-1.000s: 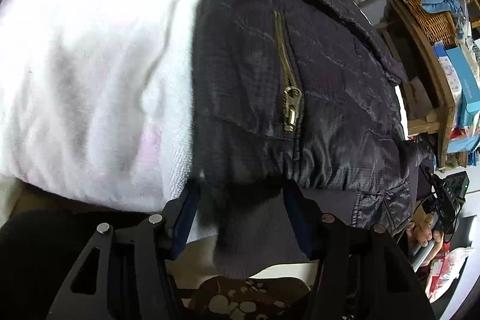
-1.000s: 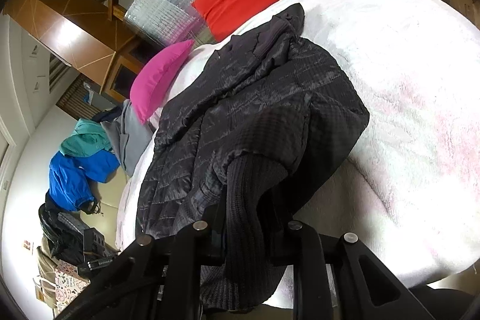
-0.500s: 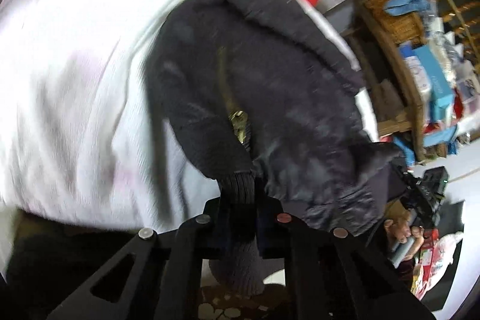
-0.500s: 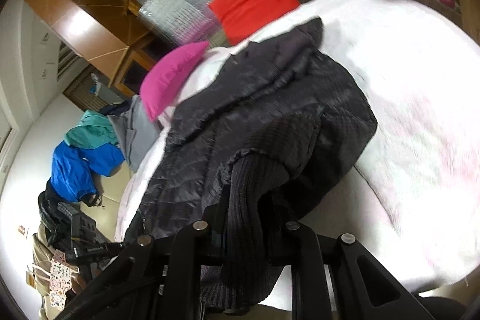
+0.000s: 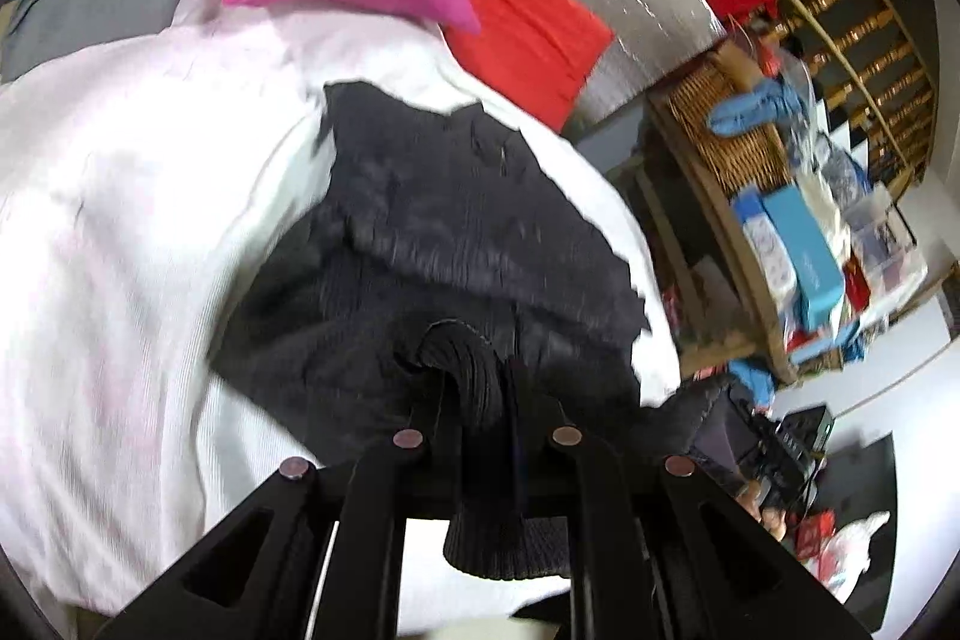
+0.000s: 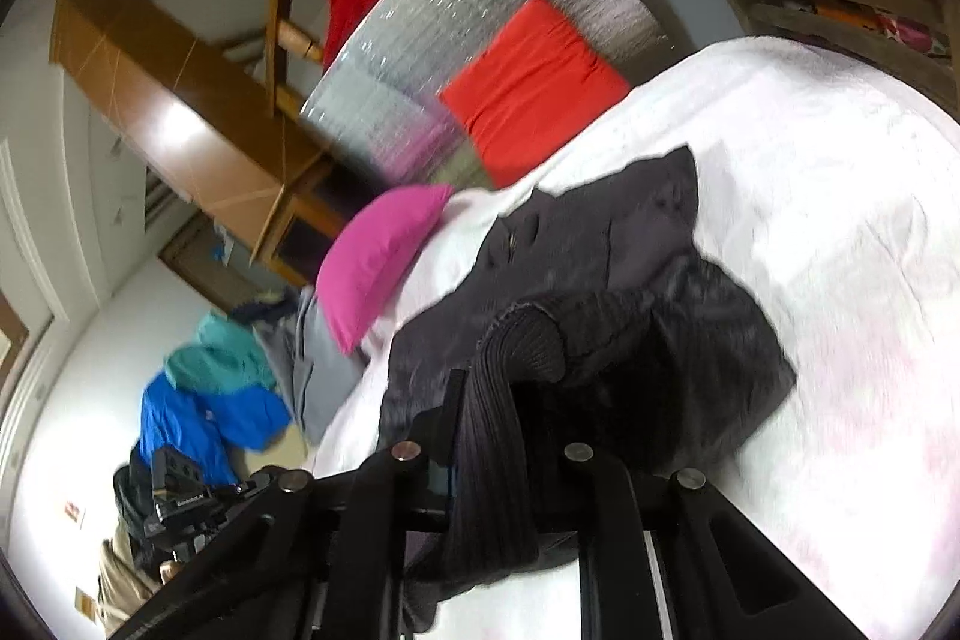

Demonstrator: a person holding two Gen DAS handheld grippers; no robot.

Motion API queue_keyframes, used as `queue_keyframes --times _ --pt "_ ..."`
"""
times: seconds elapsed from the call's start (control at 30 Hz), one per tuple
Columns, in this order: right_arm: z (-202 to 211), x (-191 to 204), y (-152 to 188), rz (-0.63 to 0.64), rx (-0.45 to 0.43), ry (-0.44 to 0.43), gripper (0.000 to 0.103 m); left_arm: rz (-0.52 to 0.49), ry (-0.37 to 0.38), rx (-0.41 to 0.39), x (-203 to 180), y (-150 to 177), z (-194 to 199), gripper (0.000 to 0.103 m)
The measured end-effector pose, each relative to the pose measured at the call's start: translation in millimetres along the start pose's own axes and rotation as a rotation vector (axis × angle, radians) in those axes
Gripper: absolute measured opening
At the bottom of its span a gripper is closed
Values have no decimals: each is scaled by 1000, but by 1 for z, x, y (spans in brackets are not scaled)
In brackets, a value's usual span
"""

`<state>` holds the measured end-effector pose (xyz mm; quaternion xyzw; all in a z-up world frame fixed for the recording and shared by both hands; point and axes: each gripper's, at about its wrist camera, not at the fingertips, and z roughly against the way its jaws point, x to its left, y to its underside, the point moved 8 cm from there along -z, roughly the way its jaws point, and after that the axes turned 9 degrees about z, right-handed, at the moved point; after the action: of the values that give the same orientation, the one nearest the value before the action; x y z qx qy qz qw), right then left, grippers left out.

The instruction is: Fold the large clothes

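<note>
Now lifted: one dark quilted jacket (image 5: 456, 244), its ribbed hem raised off the white bed cover (image 5: 120, 232) at two points. A second ago the left tool (image 5: 477, 394) stood wide around the hem with the zip pocket in view; it is now clamped narrow on a bunch of ribbed knit, and the hem hangs folded back over the body of the jacket. The right tool (image 6: 489, 400), already pinching the ribbed band (image 6: 510, 358) a second ago, has tightened the last bit and holds it fast. Both views show more of the far wall than before, so both tools have risen.

Meaning for the task, as a judgement: both near corners are secured and the first fold, hem carried toward the collar, is under way; nothing is laid flat yet.

Location of jacket: middle of the bed, collar at the far end, hem at the near edge in the tools.

Count:
- jacket, dark: 1
- tools: 2, both closed on the hem
- pink pillow (image 6: 384, 262): 1, far left
- red cushion (image 6: 528, 82): 1, far end, against the silver padded board (image 6: 456, 40)
- wicker basket (image 5: 726, 130): 1, right, on a shelf
- clothes heap, blue and teal (image 6: 210, 400): 1, on the floor, left
</note>
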<state>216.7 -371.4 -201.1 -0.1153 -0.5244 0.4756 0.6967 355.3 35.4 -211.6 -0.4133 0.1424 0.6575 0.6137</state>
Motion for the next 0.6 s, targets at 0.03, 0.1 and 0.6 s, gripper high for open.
queue_keyframes --times 0.03,0.1,0.6 --pt "-4 -4 -8 -10 -9 1 14 11 2 -5 -2 -14 -8 12" --pt "-16 -13 -26 -31 -25 5 14 33 6 -8 -1 -40 -21 12" --pt "-153 -74 -145 -81 -56 123 10 63 -41 -32 0 -189 -128 12"
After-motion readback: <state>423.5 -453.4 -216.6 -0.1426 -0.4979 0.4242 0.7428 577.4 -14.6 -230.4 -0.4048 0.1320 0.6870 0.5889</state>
